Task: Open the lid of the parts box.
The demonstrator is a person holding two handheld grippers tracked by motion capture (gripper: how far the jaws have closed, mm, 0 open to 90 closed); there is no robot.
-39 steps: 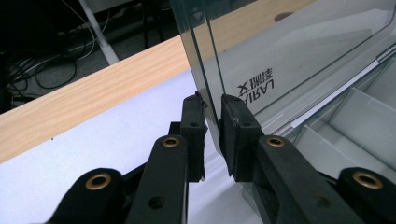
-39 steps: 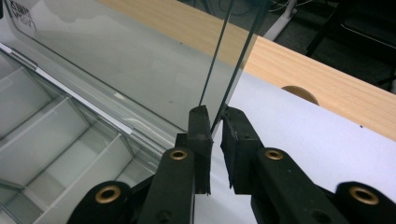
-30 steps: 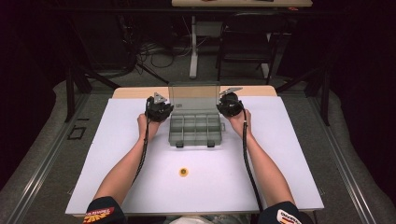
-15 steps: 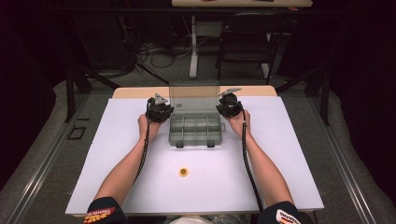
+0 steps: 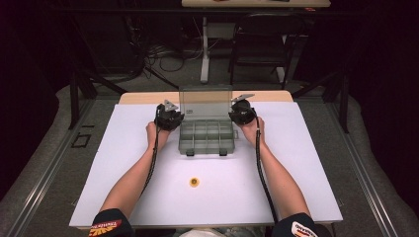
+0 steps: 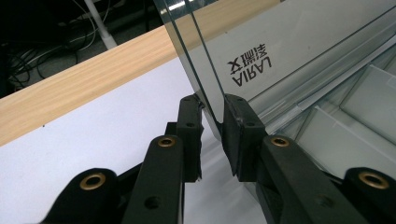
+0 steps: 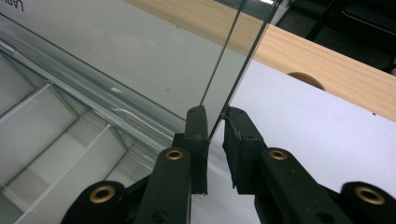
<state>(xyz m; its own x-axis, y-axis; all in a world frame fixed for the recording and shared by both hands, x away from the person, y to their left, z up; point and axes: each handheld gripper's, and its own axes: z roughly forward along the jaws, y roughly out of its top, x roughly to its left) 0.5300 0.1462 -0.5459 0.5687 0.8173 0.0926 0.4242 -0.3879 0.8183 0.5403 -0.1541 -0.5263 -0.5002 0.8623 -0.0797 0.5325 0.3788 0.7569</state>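
High view: a white table top (image 5: 123,148) carries a clear compartment box (image 5: 206,138) with its lid (image 5: 206,101) raised upright at the far side.
Left forearm: reaches in from the bottom left toward the box's left side.
Left gripper (image 5: 170,117): sits at the left edge of the lid, just beside the box.
Left gripper view: the two black jaws straddle the lid's edge (image 6: 205,88) near its lower corner, a narrow gap between them; the pads stand close on either side of the clear plastic, and I cannot tell whether they press on it.
Box: in the middle of the far half of the table, its empty dividers showing.
Yellow ring (image 5: 194,182): lies on the table well apart from the box, nearer the person.
Right gripper (image 5: 242,112): sits at the right edge of the lid.
Right gripper view: the jaws flank the lid's edge (image 7: 233,65), slightly parted; the left pad looks to touch the edge, the right one stands just off it.
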